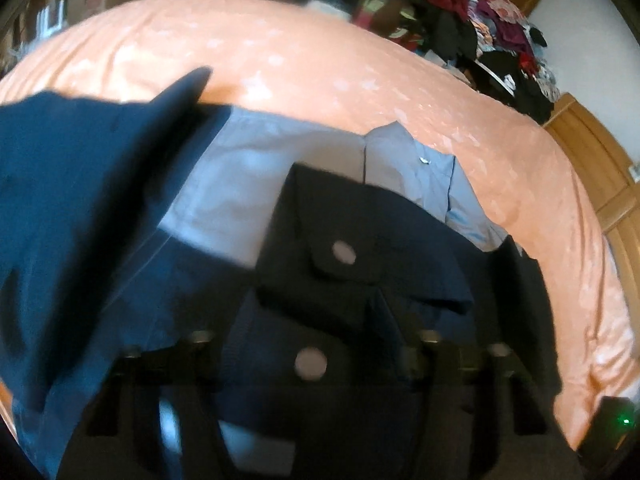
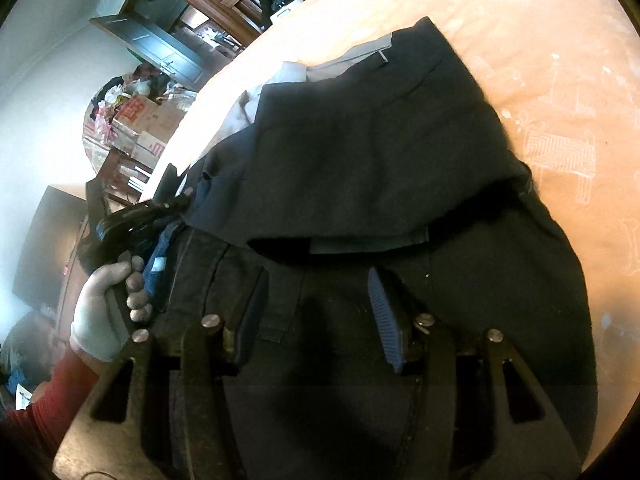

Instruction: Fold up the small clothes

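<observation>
A dark navy garment (image 1: pixel 360 224) with snap-buttoned pocket flaps lies on the peach bedsheet (image 1: pixel 304 64), its light grey lining (image 1: pixel 240 184) showing. A blue fold of it (image 1: pixel 68 184) hangs blurred close to the left camera. My left gripper (image 1: pixel 316 332) has its fingers spread, with cloth draped over and between them and the tips mostly hidden. In the right wrist view the same dark garment (image 2: pixel 360 140) lies folded over itself. My right gripper (image 2: pixel 320 316) is open just above the black cloth, nothing between its ribbed blue pads (image 2: pixel 384 320). The left gripper (image 2: pixel 176 202) touches the garment's left edge.
A gloved hand with a red sleeve (image 2: pixel 100 312) holds the left gripper. A pile of mixed clothes (image 1: pixel 480 28) sits at the bed's far right, by wooden furniture (image 1: pixel 600 168). Cardboard boxes (image 2: pixel 140 120) and dark cabinets (image 2: pixel 160 44) stand beyond the bed's edge.
</observation>
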Motion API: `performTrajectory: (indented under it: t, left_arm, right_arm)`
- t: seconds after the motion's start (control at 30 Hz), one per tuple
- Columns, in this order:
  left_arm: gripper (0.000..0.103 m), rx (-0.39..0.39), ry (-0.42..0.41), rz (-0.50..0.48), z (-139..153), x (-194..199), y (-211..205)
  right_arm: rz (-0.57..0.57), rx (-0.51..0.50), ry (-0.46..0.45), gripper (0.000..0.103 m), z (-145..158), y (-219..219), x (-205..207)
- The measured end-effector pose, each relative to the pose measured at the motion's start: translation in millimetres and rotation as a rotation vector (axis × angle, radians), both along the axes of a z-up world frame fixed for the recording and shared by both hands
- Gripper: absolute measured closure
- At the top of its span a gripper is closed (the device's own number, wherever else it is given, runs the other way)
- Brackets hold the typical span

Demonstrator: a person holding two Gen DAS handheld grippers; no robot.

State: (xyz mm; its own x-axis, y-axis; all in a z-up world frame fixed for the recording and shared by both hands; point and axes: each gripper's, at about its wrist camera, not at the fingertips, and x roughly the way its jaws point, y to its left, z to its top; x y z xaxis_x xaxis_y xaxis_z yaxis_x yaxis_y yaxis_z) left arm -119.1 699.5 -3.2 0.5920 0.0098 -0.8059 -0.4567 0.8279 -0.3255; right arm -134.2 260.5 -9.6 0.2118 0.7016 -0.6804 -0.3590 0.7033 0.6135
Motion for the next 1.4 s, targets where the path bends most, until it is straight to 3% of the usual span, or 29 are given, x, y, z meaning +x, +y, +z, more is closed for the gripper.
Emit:
performTrajectory:
  t: [0.07,0.17,0.27,0.4,0.53,0.6,0.73,0.8,0.87,0.93,1.0,1.1,1.2,1.4]
  left_arm:
    - [0.099,-0.021,-0.050,0.012,9,-5,5]
    - [0.099,0.023,-0.146,0.034,40,-35,10]
    - [0.099,0.043,-0.107,0.089,30,-54,31]
    - [0.096,-0.006,-0.073,0.117,2,-63,47]
    - [0.097,0.022,-0.060,0.098,-1,-59,41]
    - [0.097,-0.006,-0.070,0.091,0,-62,43]
    - [0.093,-0.090,-0.136,0.110,24,-95,52]
    - [0.089,-0.086,-0.209,0.131,45,-127,68]
    - [0.071,-0.051,-0.274,0.195,64,-168,94]
    - [0.046,0.008,-0.310,0.305,76,-213,131]
    - [0.035,0.064,-0.292,0.440,75,-250,177]
    - [0.035,0.010,-0.200,0.555,47,-275,248]
    - [0.035,-0.087,-0.147,0.533,16,-266,296]
    - [0.036,-0.036,-0.142,0.586,9,-228,336]
  right_arm:
    - [0.003,-0.005,-0.013,0.052,7,-3,-3]
    - [0.008,0.025,-0.060,0.052,25,-12,-7]
    - [-0.020,0.039,-0.102,0.052,36,-20,-2]
    - [-0.103,0.032,-0.117,0.056,33,-31,16]
    - [-0.114,-0.050,-0.078,0.061,13,-27,38]
    - [-0.084,-0.132,0.005,0.075,-8,-19,45]
    - [-0.035,-0.211,-0.053,0.075,-2,-17,31]
    - [-0.026,-0.205,-0.064,0.072,-4,-21,21]
    - [-0.045,-0.181,-0.058,0.070,-7,-27,14]
    - [-0.066,-0.174,-0.060,0.067,-7,-29,10]
    - [-0.084,-0.174,-0.069,0.058,-7,-26,7]
    - [-0.064,-0.204,-0.097,0.041,-4,-14,5]
    - [-0.014,-0.274,-0.139,0.029,-1,3,3]
    - [-0.007,-0.308,-0.160,0.029,-2,8,1]
